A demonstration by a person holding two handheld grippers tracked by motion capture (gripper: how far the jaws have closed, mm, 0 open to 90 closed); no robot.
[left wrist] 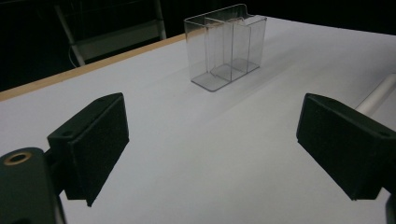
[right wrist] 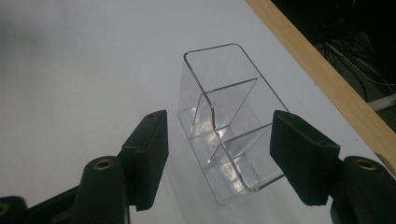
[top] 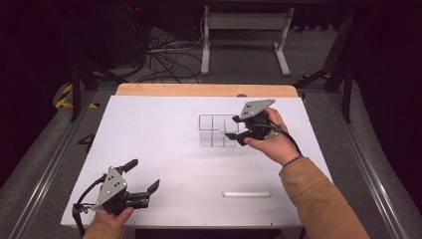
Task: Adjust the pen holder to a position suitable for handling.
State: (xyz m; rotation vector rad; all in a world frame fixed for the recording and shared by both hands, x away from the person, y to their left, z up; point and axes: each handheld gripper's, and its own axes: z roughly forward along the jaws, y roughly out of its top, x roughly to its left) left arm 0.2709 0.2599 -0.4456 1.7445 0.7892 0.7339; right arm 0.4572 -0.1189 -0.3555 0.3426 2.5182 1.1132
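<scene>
Standing organizer point(right wrist: 224, 126) between parted right fingers point(right wrist: 149, 149)

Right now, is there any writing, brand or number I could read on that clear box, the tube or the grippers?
None: no readable text in any view.
Clear box: bare plastic, no label.
Tube: plain white, no print visible.
Left gripper and right gripper: black jaws and grey plates, no markings to read.
Table: blank white.
</scene>
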